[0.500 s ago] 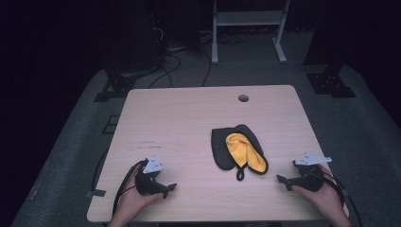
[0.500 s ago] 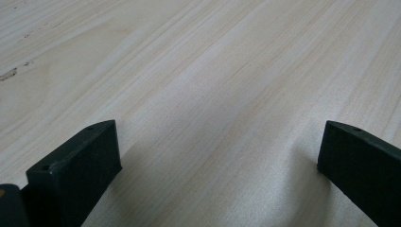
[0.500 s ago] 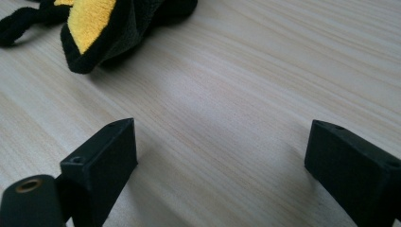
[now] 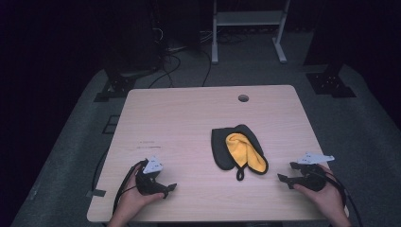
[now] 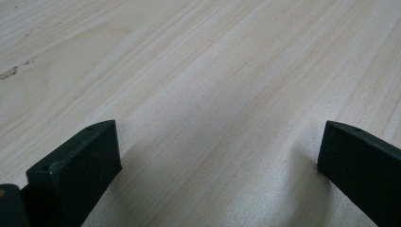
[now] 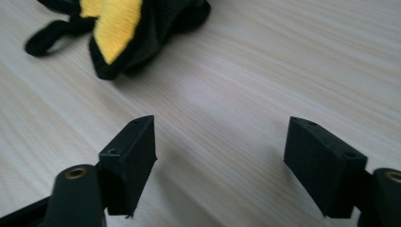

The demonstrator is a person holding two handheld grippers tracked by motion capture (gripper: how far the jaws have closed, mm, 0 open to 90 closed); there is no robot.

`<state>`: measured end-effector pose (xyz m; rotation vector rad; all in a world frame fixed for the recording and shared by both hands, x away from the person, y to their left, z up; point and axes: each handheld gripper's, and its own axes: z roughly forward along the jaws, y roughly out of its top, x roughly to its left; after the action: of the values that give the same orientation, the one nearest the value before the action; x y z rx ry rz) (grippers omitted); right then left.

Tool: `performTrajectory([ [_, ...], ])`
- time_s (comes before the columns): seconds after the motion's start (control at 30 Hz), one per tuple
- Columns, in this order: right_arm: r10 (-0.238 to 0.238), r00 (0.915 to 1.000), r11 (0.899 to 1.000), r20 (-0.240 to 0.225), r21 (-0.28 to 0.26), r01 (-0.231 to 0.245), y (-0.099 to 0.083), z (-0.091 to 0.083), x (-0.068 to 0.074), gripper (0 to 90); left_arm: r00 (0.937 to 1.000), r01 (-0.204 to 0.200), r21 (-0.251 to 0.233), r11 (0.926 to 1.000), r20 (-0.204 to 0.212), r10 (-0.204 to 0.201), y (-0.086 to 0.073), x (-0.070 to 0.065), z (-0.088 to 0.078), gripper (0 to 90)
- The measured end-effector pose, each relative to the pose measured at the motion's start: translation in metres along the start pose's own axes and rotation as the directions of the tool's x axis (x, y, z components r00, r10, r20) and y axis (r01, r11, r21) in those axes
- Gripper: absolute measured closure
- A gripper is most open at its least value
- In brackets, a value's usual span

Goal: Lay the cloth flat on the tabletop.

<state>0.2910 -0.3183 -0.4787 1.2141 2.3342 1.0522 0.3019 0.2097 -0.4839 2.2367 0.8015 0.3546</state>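
Observation:
A black cloth item with a yellow lining [image 4: 239, 151] lies flat on the wooden table [image 4: 189, 123], right of centre, a black loop at its near end. It also shows in the right gripper view, at the top left [image 6: 118, 28]. My left gripper [image 4: 168, 189] rests on the table near the front left, held by a hand, its jaws wide apart [image 5: 217, 156] over bare wood. My right gripper [image 4: 286, 172] sits at the front right, a short way right of the cloth, open [image 6: 220, 156] with nothing between its fingers.
A round cable hole [image 4: 243, 98] sits near the table's far edge. Beyond the table, on the grey floor, are cables [image 4: 175, 61], black stand feet [image 4: 331, 80] and a white frame [image 4: 246, 28]. Faint marks show on the table's left part [image 4: 146, 144].

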Motion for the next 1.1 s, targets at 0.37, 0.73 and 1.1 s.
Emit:
performTrajectory([
  [0.37, -0.037, 0.9969, 0.997, -0.069, -0.077, 0.032, 0.019, -0.004, 0.019, 32.6, 1.0, 0.003, 0.001, 1.0, -0.003, -0.003, 0.0, 0.0, 0.0, 0.0],
  [0.73, -0.066, 0.9939, 0.994, -0.088, -0.093, 0.058, 0.051, 0.022, 0.029, 31.0, 1.0, 0.004, 0.0, 1.0, -0.003, -0.004, 0.0, 0.0, 0.0, 0.0],
  [1.1, -0.051, 0.9951, 0.997, -0.085, -0.062, 0.046, 0.071, 0.044, 0.024, 40.6, 1.0, 0.003, 0.003, 1.0, -0.002, -0.003, 0.0, 0.0, 0.0, 0.0],
])
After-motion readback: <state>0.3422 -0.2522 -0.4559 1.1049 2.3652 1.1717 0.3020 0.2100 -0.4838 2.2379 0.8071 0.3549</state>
